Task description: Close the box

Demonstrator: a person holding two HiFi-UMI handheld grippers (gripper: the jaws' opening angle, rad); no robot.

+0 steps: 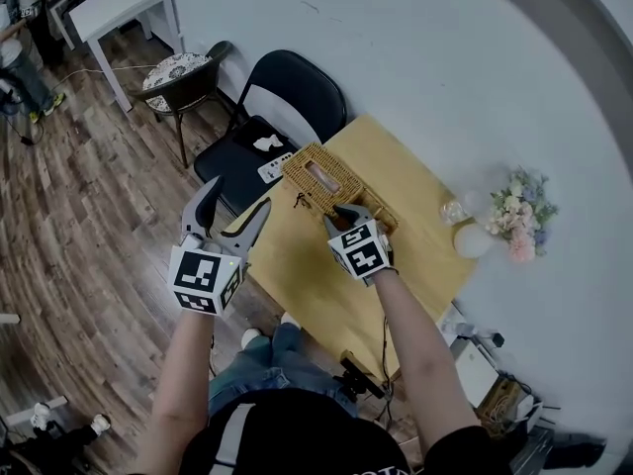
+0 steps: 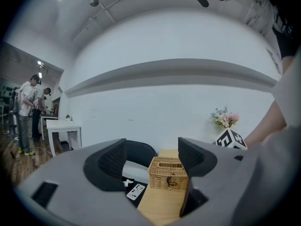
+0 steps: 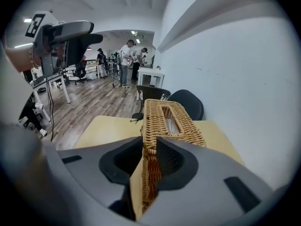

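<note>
A woven wicker box with a slot in its lid stands on the yellow table, and the lid lies flat on it. My right gripper is at the box's near end. In the right gripper view the box's end wall stands between the jaws of this gripper; it lies close to the right pad, with a small gap on the left. My left gripper hangs open and empty off the table's left edge, pointed at the box.
A black chair holding a white remote stands against the table's far left side. Flowers, a white round object and a small glass sit at the table's right end. A white table and people are far left.
</note>
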